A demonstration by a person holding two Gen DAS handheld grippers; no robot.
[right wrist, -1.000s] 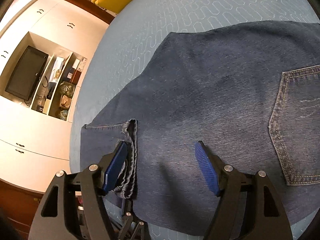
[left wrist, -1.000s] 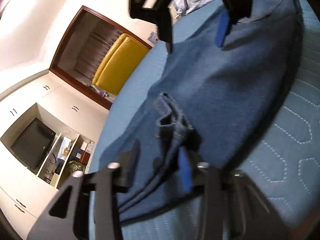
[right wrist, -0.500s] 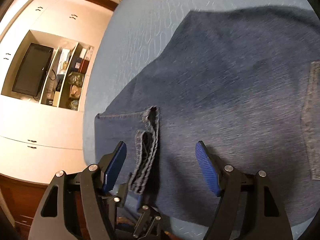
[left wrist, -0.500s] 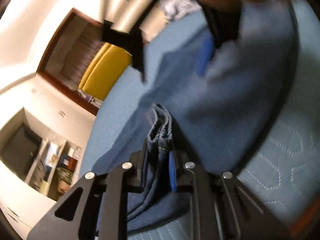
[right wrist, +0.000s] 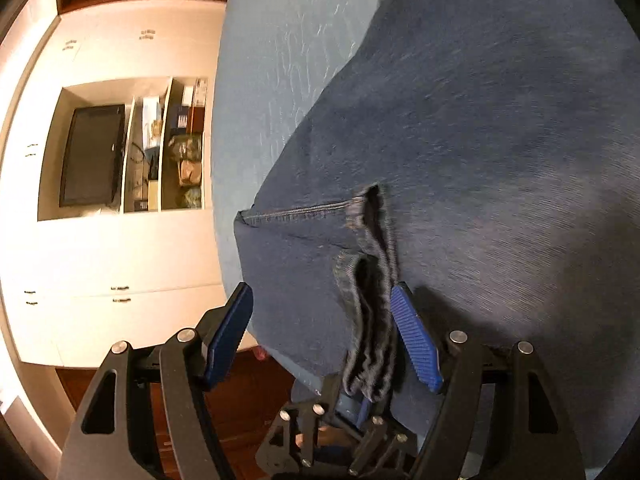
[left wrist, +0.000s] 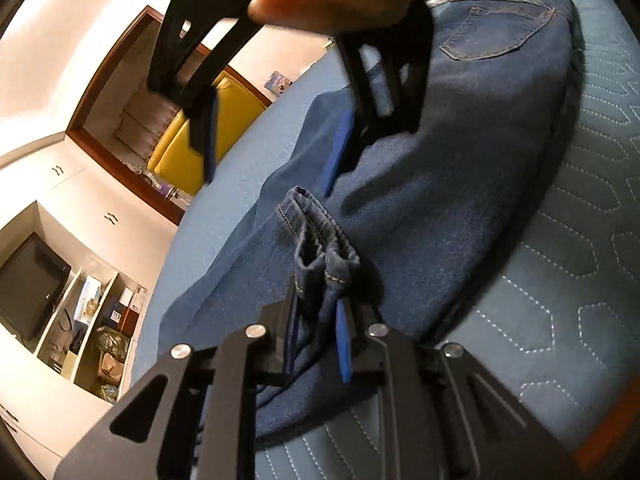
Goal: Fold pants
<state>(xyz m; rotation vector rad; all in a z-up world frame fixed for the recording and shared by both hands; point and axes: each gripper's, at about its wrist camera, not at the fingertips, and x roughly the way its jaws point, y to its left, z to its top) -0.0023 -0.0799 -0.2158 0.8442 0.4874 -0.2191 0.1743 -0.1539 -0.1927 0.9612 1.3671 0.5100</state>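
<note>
Bed [left wrist: 560, 280]: left gripper [left wrist: 318, 344] pinching hem [left wrist: 320, 248]

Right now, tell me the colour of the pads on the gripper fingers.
Blue, ribbed, on black fingers. The right gripper's pads show it best in the right wrist view.

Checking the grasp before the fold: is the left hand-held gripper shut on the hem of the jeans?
Shut: the left hand-held gripper has just closed, its pads pinching the bunched hem.

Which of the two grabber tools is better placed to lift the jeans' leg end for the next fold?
Left, probably. The left gripper has just closed on the bunched hem of the jeans; the right gripper is open, straddling the hem without pinching it.
</note>
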